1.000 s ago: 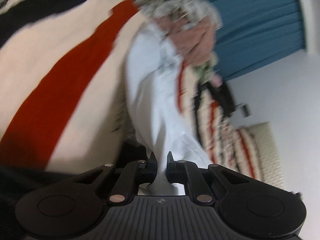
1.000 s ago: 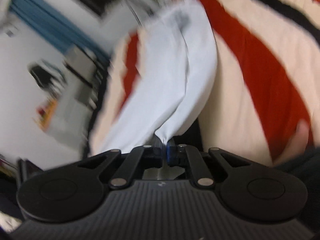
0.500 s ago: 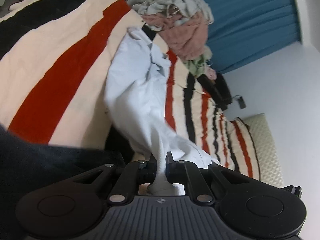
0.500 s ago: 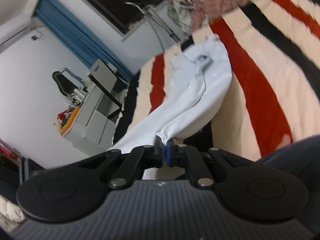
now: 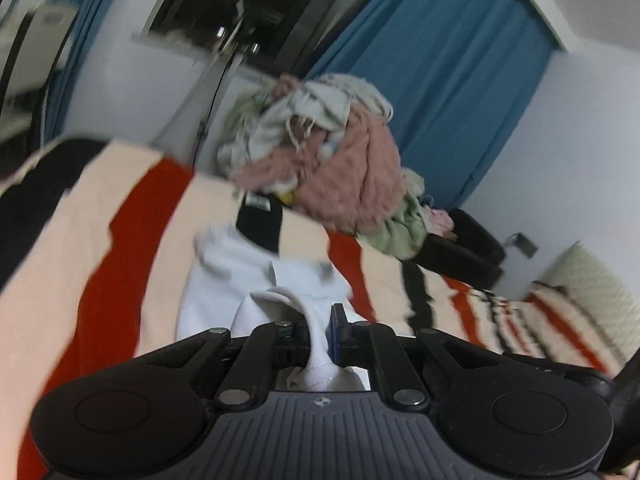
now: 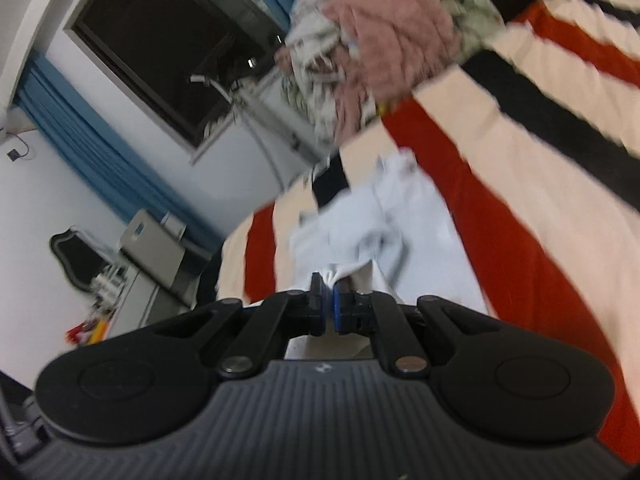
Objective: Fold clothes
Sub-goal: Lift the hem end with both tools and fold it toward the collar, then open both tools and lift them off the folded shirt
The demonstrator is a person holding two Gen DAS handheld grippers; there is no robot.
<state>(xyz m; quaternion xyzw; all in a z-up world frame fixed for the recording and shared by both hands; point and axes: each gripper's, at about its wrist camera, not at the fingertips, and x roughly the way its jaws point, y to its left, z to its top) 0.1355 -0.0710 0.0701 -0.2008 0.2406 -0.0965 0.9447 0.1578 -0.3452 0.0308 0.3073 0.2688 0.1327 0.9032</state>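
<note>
White garment (image 5: 244, 280), one edge pinched in left gripper (image 5: 318, 330), another in right gripper (image 6: 326, 300); spreading over striped blanket (image 5: 132, 216) called for level, even tension.

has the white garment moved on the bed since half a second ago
Yes. The white garment lay stretched toward the clothes pile; now it is bunched nearer both grippers, its far edge further from that pile.

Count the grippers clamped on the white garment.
2. The left gripper pinches one bunched edge of the white garment; the right gripper pinches another. Nothing suggests a hidden third.
</note>
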